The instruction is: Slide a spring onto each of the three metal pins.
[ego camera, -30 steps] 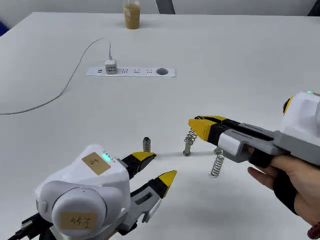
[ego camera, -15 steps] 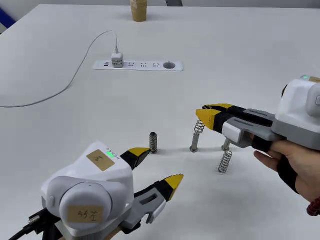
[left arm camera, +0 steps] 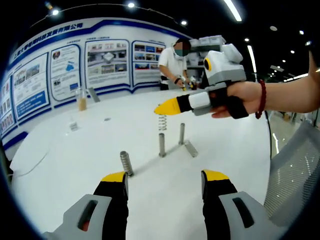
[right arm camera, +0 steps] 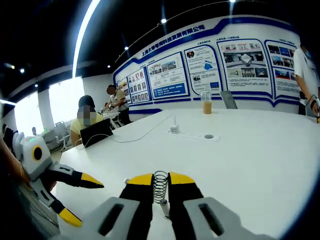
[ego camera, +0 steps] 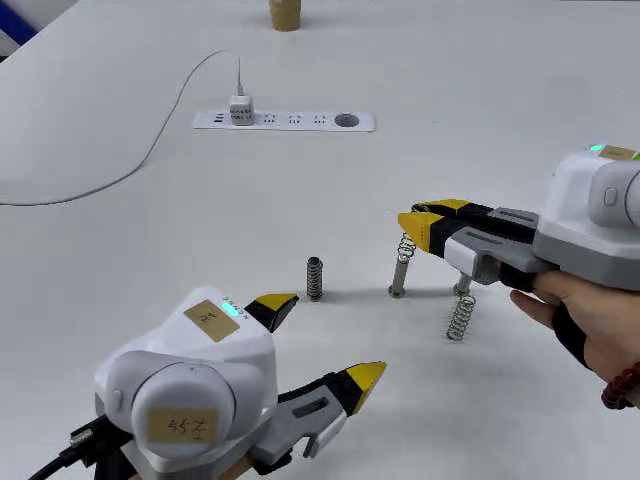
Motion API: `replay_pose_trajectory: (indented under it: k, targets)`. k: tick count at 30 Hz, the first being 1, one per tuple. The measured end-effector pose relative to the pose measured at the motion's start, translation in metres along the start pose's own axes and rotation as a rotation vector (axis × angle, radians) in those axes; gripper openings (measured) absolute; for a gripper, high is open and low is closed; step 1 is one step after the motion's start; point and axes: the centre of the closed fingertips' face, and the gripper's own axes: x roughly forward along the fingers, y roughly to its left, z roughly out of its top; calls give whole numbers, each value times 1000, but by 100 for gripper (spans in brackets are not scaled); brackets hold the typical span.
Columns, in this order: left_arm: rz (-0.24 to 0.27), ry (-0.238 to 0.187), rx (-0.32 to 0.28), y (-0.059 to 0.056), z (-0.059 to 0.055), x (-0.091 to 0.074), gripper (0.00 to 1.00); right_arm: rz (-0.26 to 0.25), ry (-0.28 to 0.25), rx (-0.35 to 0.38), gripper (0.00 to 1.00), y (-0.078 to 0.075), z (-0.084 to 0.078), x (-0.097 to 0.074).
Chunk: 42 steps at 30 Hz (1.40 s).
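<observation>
Right gripper (right arm camera: 161,178) clenched on coiled spring (right arm camera: 160,187) atop metal pin (ego camera: 399,279); left gripper (left arm camera: 164,176) released.

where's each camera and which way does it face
Head view: headset, facing down at the table; left hand-held gripper, right hand-held gripper show.
Left gripper view: on the left one, facing the pins; open jaws show.
Right gripper view: on the right one, facing across the table; jaws hold a spring.
Shared: that spring.

power strip (ego camera: 285,121), charger (ego camera: 240,108), cable (ego camera: 160,135), cup (ego camera: 285,13) on table (ego camera: 480,90)
</observation>
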Motion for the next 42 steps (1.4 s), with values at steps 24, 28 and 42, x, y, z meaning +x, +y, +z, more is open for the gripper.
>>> replay_pose_trajectory:
  k: [24, 28, 42]
  targets:
    - [9, 23, -22, 3, -7, 2, 76, -23, 64, -146, 12, 0, -20, 9]
    - [10, 25, -21, 3, -7, 2, 76, -29, 71, -147, 12, 0, -25, 10]
    - [10, 23, -20, 4, -7, 3, 75, -41, 116, -150, 12, -2, -41, 16]
